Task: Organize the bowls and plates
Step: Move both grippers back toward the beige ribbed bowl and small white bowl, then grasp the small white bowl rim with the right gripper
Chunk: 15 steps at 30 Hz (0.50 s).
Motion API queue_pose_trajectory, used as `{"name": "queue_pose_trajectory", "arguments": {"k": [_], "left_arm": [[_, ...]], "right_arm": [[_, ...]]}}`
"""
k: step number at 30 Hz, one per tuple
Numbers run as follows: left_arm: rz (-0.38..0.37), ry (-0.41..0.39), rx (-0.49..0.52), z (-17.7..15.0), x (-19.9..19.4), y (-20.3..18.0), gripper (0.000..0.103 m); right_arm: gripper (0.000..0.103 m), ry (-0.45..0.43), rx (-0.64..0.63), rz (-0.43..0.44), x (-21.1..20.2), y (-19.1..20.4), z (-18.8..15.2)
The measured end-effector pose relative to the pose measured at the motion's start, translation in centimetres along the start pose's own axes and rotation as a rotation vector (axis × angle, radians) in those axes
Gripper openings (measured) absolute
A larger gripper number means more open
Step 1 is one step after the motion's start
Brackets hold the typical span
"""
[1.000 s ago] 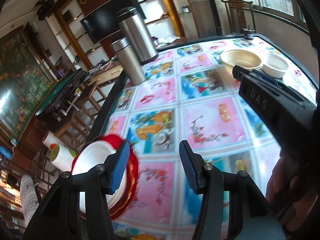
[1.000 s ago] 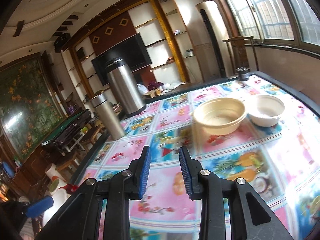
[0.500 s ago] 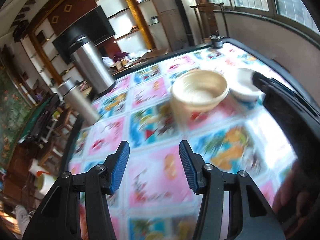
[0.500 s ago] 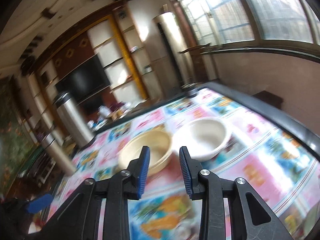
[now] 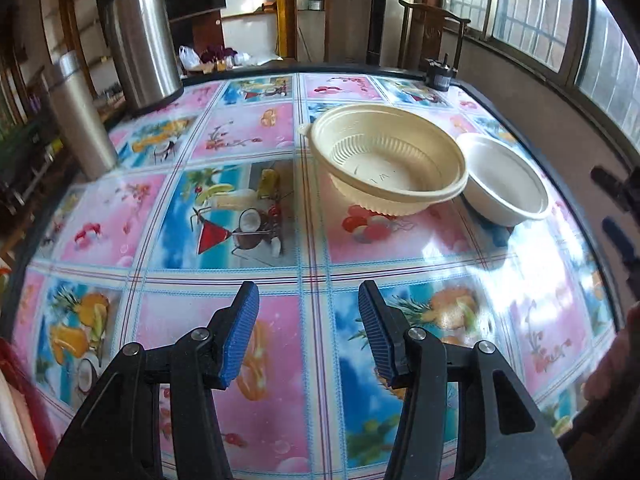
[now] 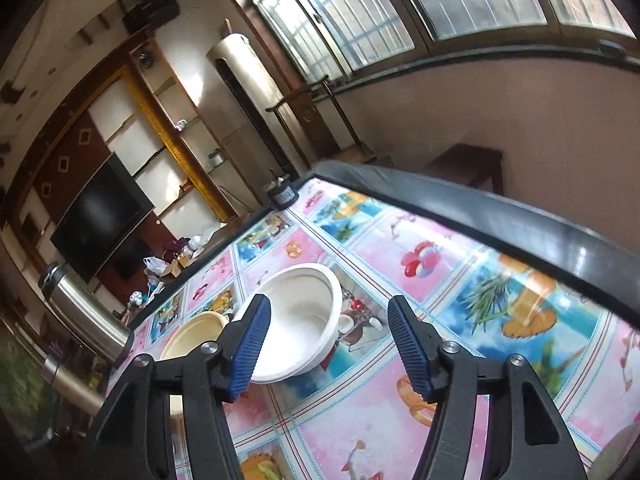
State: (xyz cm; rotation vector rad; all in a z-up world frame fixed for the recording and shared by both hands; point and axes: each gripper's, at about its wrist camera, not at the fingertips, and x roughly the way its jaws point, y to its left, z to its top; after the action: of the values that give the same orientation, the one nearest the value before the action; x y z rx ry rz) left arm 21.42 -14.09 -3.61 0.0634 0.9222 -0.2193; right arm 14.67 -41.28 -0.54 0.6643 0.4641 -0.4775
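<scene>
Hovering over the near part of a table [image 5: 280, 200] covered in a fruit-patterned cloth, the left gripper [image 5: 308, 334] is seen with its blue-padded fingers spread well apart and nothing between them. Farther off and to the right, a cream ribbed bowl [image 5: 388, 160] rests on the cloth, and a smaller white bowl [image 5: 504, 180] sits just beside it on its right, their rims touching or nearly so. Two steel flasks, a large one [image 5: 140, 36] and a slimmer one [image 5: 78, 116], stand upright at the far left edge. A red plate rim [image 5: 24, 392] is glimpsed at the near left corner.

From the right wrist view, the right gripper [image 6: 330, 346] is likewise held wide open and empty above the table, tilted. The white bowl [image 6: 300, 320] lies just beyond its fingertips, partly behind the left pad [image 6: 250, 348]; contact cannot be told. The cream bowl [image 6: 192, 336] is seen to the left behind it
</scene>
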Motion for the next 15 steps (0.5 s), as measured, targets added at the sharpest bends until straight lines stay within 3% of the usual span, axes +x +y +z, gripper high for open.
{"name": "queue_pose_trajectory", "arguments": {"k": [6,15], "left_arm": [[-0.015,-0.017,-0.053,0.0,-0.2,1.3,0.055],[0.001,-0.079,-0.007,0.0,-1.1,0.6,0.055]], "right_arm": [[0.065,0.131,0.168,0.011,4.1,-2.9,0.3],[0.065,0.232,0.149,-0.082,8.9,-1.7,-0.8]]}}
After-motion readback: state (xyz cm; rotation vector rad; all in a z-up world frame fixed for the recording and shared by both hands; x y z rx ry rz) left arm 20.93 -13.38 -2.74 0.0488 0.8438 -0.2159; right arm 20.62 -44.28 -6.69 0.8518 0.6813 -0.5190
